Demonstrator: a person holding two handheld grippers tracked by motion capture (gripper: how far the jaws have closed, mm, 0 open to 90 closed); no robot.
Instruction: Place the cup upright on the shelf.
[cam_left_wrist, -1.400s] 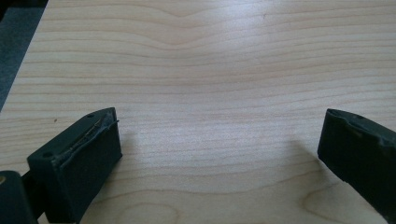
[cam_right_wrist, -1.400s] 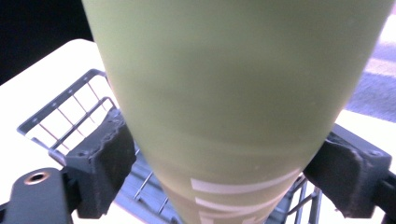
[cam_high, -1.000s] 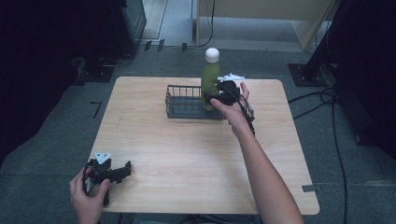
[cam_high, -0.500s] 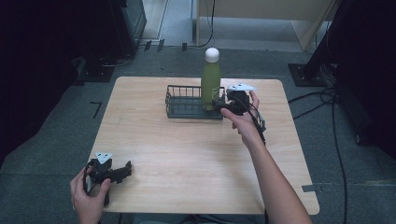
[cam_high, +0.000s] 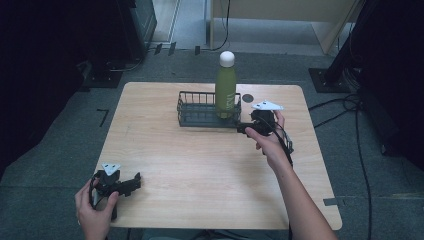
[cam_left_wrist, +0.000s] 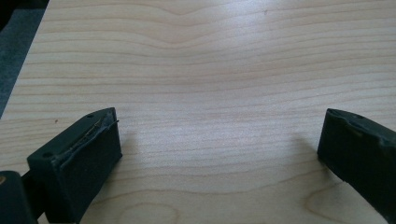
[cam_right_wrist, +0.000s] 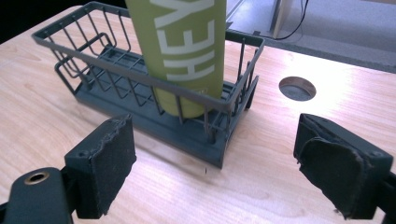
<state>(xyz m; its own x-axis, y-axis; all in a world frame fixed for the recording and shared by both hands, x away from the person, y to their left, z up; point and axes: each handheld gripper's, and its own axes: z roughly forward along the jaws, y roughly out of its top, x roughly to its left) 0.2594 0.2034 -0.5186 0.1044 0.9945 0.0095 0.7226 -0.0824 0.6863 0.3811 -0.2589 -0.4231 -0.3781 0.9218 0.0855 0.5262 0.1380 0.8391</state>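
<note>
A green bottle (cam_high: 225, 92) with a white cap stands upright in the right end of a dark wire basket (cam_high: 197, 115) at the back of the wooden table (cam_high: 210, 170). My right gripper (cam_high: 243, 129) hovers just off the basket's right front corner, its jaws open and empty. In the right gripper view the bottle (cam_right_wrist: 182, 51) and the basket (cam_right_wrist: 116, 79) lie a short way beyond my right gripper (cam_right_wrist: 215, 135). My left gripper (cam_high: 134, 181) rests open at the table's near left corner. The left gripper view has only bare wood between the jaws of the left gripper (cam_left_wrist: 219, 135).
A round cable hole (cam_high: 248, 98) sits in the tabletop behind the basket's right end, also in the right gripper view as the hole (cam_right_wrist: 297, 88). Cables trail on the floor at the right. Dark equipment stands beyond the table's far edge.
My right gripper has drawn back from the bottle, moving right and toward the near side, away from the basket. The bottle stays upright in the basket. The left gripper has not moved.
</note>
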